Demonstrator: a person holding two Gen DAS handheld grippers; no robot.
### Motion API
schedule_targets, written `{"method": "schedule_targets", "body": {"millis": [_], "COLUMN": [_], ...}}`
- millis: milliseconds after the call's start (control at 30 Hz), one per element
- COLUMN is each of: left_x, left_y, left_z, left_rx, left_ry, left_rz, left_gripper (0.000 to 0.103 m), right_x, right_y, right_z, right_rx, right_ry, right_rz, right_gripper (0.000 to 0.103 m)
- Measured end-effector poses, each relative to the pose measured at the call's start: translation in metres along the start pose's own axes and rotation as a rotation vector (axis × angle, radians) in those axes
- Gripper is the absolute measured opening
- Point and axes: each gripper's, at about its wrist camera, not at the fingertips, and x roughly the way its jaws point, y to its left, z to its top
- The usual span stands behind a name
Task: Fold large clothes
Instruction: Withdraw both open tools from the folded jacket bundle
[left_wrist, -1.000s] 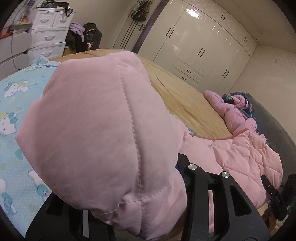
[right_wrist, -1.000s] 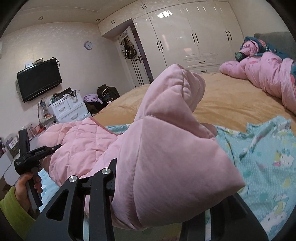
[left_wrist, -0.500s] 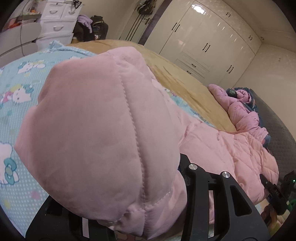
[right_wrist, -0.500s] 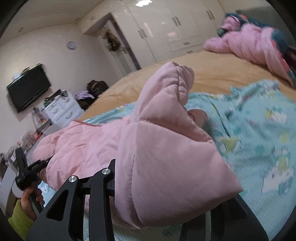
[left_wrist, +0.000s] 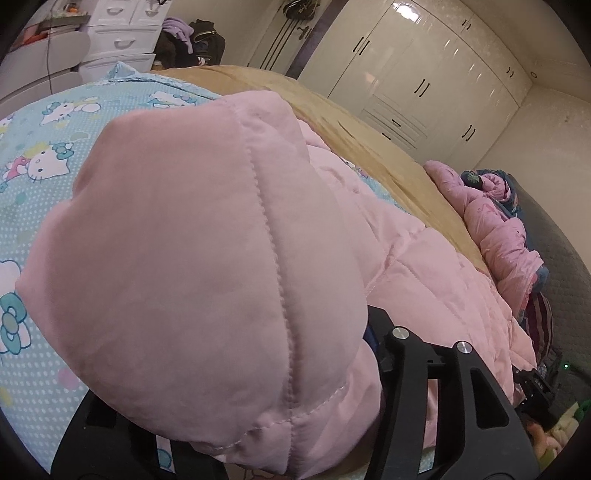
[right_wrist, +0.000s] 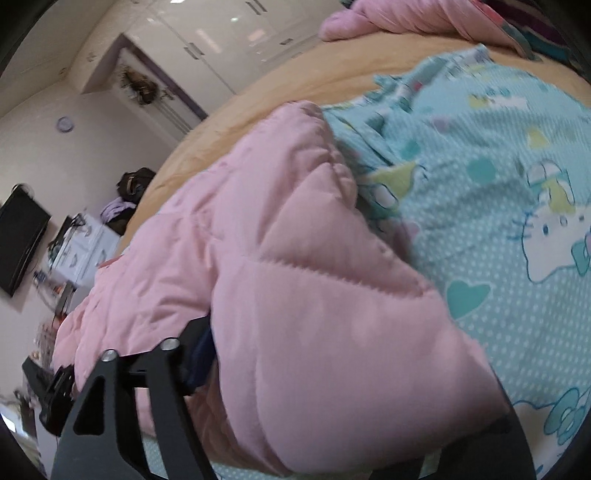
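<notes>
**Left wrist view: jacket edge brought down toward the bed**

In the left wrist view, the pink quilted jacket (left_wrist: 192, 266) fills the centre of the frame, bunched over the left tool (left_wrist: 266, 435), which is clamped on a puffy fold of it. Compared with a second ago, far more of the cartoon-print sheet (left_wrist: 44, 155) is seen at the left and less of the room, so the held edge has been lowered and carried forward over the bed.

In the right wrist view, the right tool (right_wrist: 295, 435) is likewise closed on a padded fold, and the picture is blurred by motion. The garment's body trails toward the lower left of that frame.

The fold is judged to be mid-way: the lifted edge is being laid over, not yet released.

The jacket looks thick, soft and springy, with stitched seams; it is likely to puff open unless pressed flat.
</notes>
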Motion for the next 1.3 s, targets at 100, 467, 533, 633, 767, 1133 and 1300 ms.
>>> {"method": "schedule_targets", "body": {"millis": [100,467,533,633,767,1133,1300], "left_x": [0.0,-0.007,-0.012,-0.022,-0.04,-0.11,-0.142], "left_y": [0.0,0.002,0.001,0.0,-0.004,-0.028,-0.052], "left_z": [-0.001,-0.001,-0.002,-0.004,-0.006,-0.019,-0.029], "left_rx": [-0.004,-0.031,-0.026,-0.02,0.003,0.115,0.186], "left_ry": [0.009,0.056,0.057,0.055,0.038,-0.088,-0.143], "left_rz": [0.003,0.027,0.044,0.064,0.103,0.148,0.139], "left_gripper": [0.048,0.066,0.072,0.089,0.094,0.094,0.094], "right_x": [0.002,-0.021,-0.029,-0.042,-0.064,-0.132,-0.161], "right_y": [-0.004,-0.009,-0.008,-0.005,-0.002,0.058,0.082], "right_z": [0.0,0.003,0.003,0.002,0.0,-0.023,-0.038], "right_rx": [0.038,0.045,0.026,0.001,-0.03,-0.278,-0.378], "right_ry": [0.005,-0.001,-0.017,-0.047,-0.103,-0.262,-0.313], "right_rz": [-0.058,-0.109,-0.125,-0.141,-0.153,-0.115,-0.076], "right_gripper": [0.096,0.099,0.099,0.099,0.099,0.099,0.099]}}
